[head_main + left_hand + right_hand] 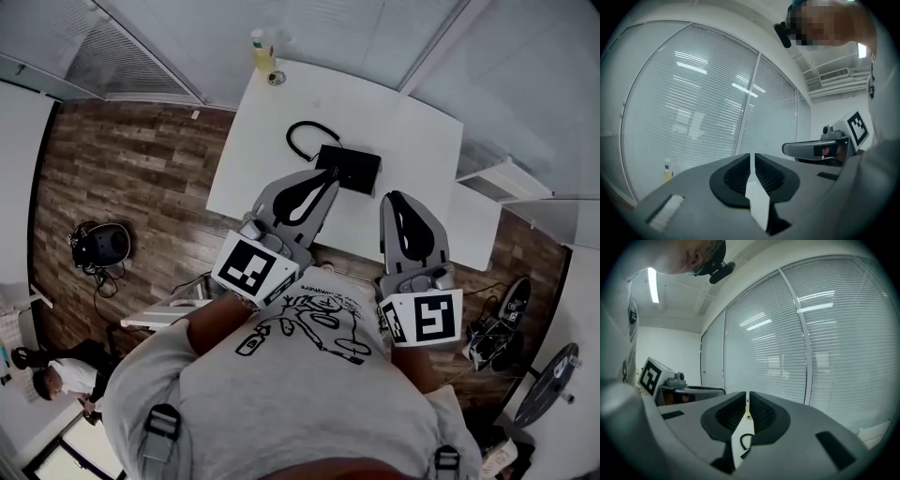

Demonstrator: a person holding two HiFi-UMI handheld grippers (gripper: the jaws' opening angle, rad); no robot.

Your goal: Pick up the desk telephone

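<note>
The black desk telephone (349,169) lies on the white desk (412,141), towards its near edge. The telephone's cord (302,137) curls in a loop on the desk at its far left. In the head view the left tool (328,181) reaches in over the near edge, and its tip overlaps the telephone's near left corner. Whether it touches the telephone cannot be told. Its jaws are pressed together with nothing between them, as the left gripper view shows. The right tool (397,198) is held beside it over the near edge, to the right of the telephone and apart from it. Its jaws are likewise together and empty. A yellowish bottle (264,53) stands at the desk's far left corner, and the left gripper view also shows it against the closed blinds (708,103). The person's grey T-shirt (300,375) fills the bottom of the head view, above a wooden floor (131,178).
</note>
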